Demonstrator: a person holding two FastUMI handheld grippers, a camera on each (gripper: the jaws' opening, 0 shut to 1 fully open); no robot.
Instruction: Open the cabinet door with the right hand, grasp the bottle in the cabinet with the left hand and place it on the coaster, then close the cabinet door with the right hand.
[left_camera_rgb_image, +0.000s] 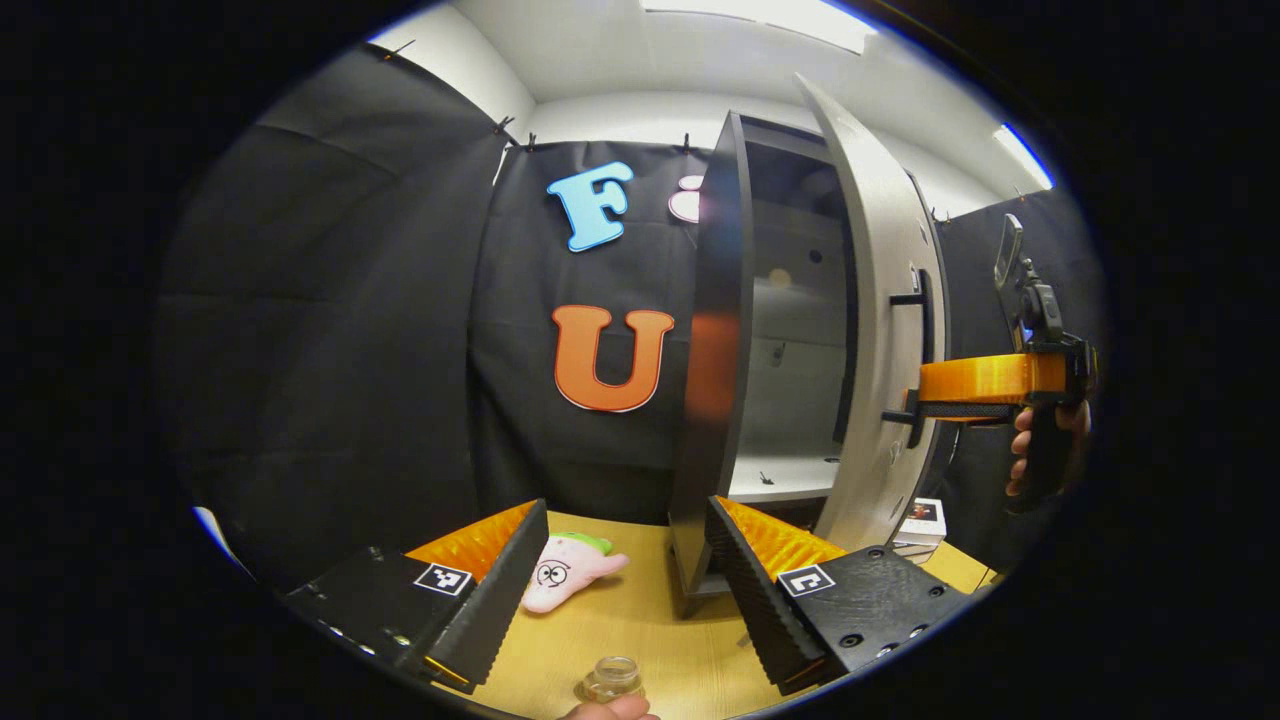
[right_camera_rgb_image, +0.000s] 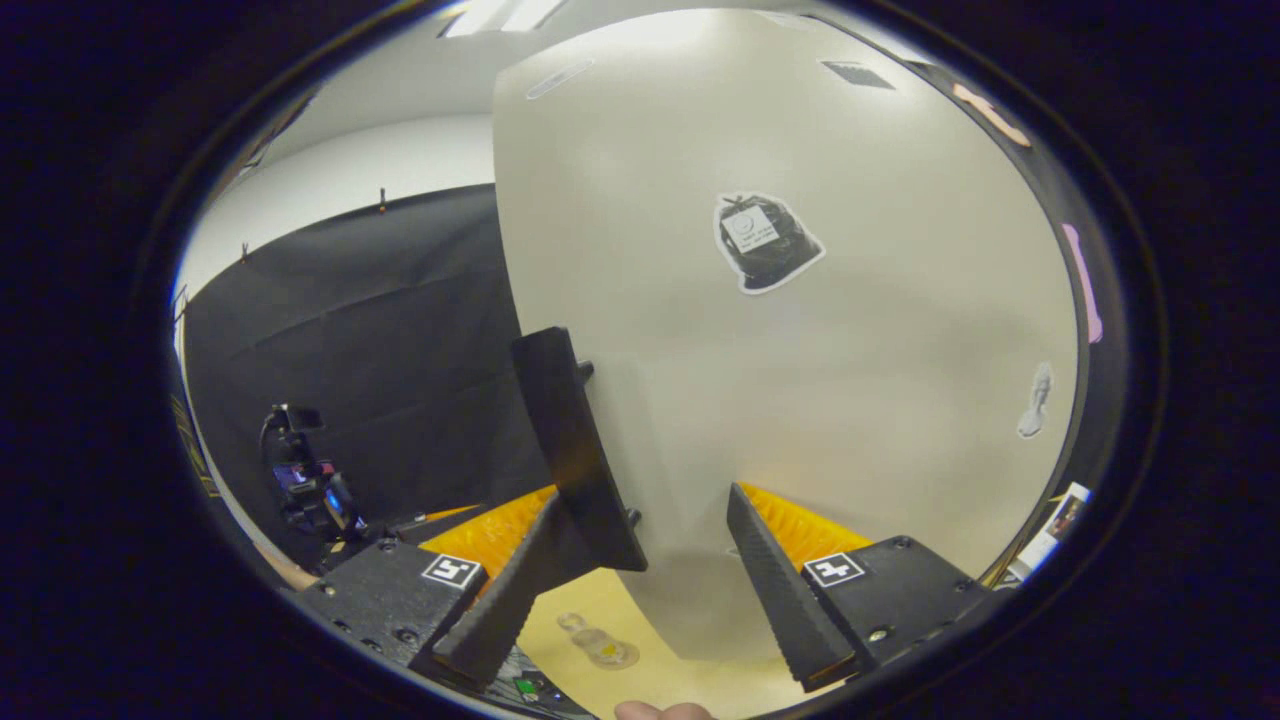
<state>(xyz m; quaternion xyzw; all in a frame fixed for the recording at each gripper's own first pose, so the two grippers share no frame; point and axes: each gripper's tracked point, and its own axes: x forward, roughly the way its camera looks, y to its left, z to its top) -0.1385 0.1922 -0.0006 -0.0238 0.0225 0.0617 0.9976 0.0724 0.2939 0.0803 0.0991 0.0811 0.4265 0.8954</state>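
One plush toy (left_camera_rgb_image: 568, 580) near cabinet (left_camera_rgb_image: 715, 400), door (left_camera_rgb_image: 880, 330) ajar

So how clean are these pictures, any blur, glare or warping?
Left gripper view: the cabinet side edge is smeared, ceiling lights blow out, and the door bows from the fisheye. Right gripper view: the door is evenly lit but bulges; the handle stays sharp.

Left tongs (left_camera_rgb_image: 628, 590) open over bottle (left_camera_rgb_image: 611, 678); right tongs (left_camera_rgb_image: 915, 405) at cabinet door (left_camera_rgb_image: 880, 330) handle (left_camera_rgb_image: 922, 330).
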